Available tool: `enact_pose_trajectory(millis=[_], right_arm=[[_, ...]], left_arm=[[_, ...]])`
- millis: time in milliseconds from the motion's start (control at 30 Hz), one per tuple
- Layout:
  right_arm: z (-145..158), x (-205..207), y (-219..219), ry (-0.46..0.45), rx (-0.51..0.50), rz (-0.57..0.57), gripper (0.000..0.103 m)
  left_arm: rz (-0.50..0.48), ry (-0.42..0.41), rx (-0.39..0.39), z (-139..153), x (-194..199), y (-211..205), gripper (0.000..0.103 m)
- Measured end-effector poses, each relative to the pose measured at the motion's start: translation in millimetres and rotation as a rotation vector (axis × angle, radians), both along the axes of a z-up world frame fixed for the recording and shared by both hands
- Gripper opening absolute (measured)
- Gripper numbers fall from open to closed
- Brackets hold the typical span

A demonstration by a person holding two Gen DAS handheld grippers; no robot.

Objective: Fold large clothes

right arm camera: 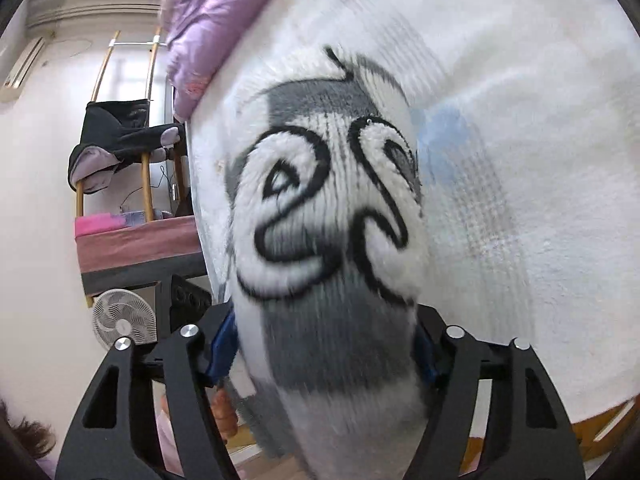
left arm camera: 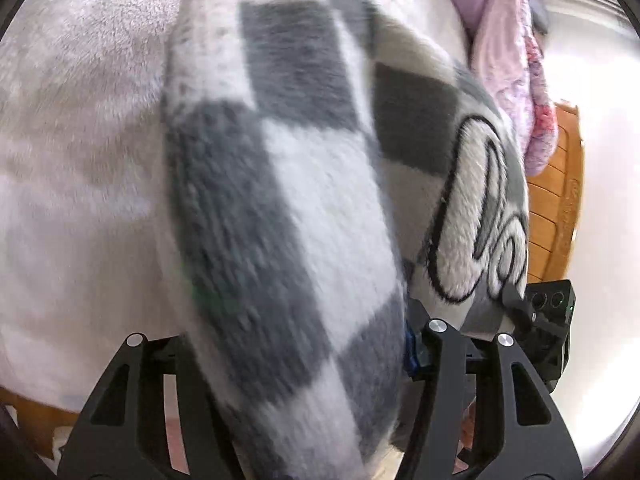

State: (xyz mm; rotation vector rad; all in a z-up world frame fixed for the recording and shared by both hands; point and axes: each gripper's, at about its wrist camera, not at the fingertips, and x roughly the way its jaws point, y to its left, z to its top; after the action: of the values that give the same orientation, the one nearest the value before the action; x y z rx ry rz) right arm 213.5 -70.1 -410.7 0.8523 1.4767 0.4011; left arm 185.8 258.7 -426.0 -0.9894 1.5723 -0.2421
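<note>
I see the big white bed cover [right arm camera: 520, 120] filling the upper right of the frame. The checked sweater [left arm camera: 280, 200] runs up the middle from both tools. My left tool [left arm camera: 288, 364] and right tool [right arm camera: 324, 344] each clamp its edge, side by side.

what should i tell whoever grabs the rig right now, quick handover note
Left hand-held gripper: shut on a thick bunch of the checkered fleece garment.
Right hand-held gripper: shut on the same garment, at its lettered part.
The garment hangs bunched between both, over the white bed cover.
Done: both grasps made.
Left: spread it flat on the cover, then fold it; no fold shows yet.
</note>
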Motion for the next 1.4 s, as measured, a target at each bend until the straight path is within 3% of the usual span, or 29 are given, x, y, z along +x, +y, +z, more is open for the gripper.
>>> enact_pose_trajectory(millis=[167,267,400,500,600,767,900,933,1033,1267,1400], right_arm=[[29.0,-27.4,13.1,-0.035,-0.065,0.011,0.063],[61.6,-30.1,19.6,-0.071,-0.082,-0.010,0.063],[102.4,-57.4,-6.8,-0.103,-0.051,-0.086,0.063],[126.8,-74.1,-27.5,-0.145,-0.017,-0.150,0.063],[151.2,-95.3,-53.1,-0.202,0.007,-0.189,0.063],[186.0,-132.5,-114.3,-0.304,0.024,-0.229,0.063],[195.5,-154.4,-176.9,-0.353,0.027,-0.242,0.063],[196.7,-158.0,-190.8,-0.361,0.024,-0.240,0.063],[203.2,-173.5,-253.6,-0.378,0.004,-0.219,0.063],[213.1,-191.6,-381.6,-0.369,-0.056,-0.224,0.063],[205.5,-180.1,-448.8,-0.348,-0.062,-0.267,0.063]], left_arm=[[-0.014,-0.007,0.014,20.5,-14.9,-18.4,0.056],[-0.062,-0.033,0.048,51.4,-6.3,-28.5,0.056],[-0.150,-0.117,0.127,105.5,10.6,-39.4,0.056],[-0.221,-0.190,0.200,151.8,13.6,-69.1,0.056],[-0.262,-0.257,0.225,188.5,11.0,-102.2,0.057],[-0.309,-0.352,0.262,226.6,-5.3,-156.9,0.057],[-0.318,-0.394,0.273,239.1,-26.8,-230.2,0.057],[-0.318,-0.399,0.271,228.4,-49.4,-225.1,0.057],[-0.300,-0.380,0.270,221.3,-62.7,-284.7,0.057],[-0.340,-0.345,0.243,206.4,-57.3,-432.1,0.057],[-0.399,-0.339,0.237,196.5,-20.9,-511.6,0.057]])
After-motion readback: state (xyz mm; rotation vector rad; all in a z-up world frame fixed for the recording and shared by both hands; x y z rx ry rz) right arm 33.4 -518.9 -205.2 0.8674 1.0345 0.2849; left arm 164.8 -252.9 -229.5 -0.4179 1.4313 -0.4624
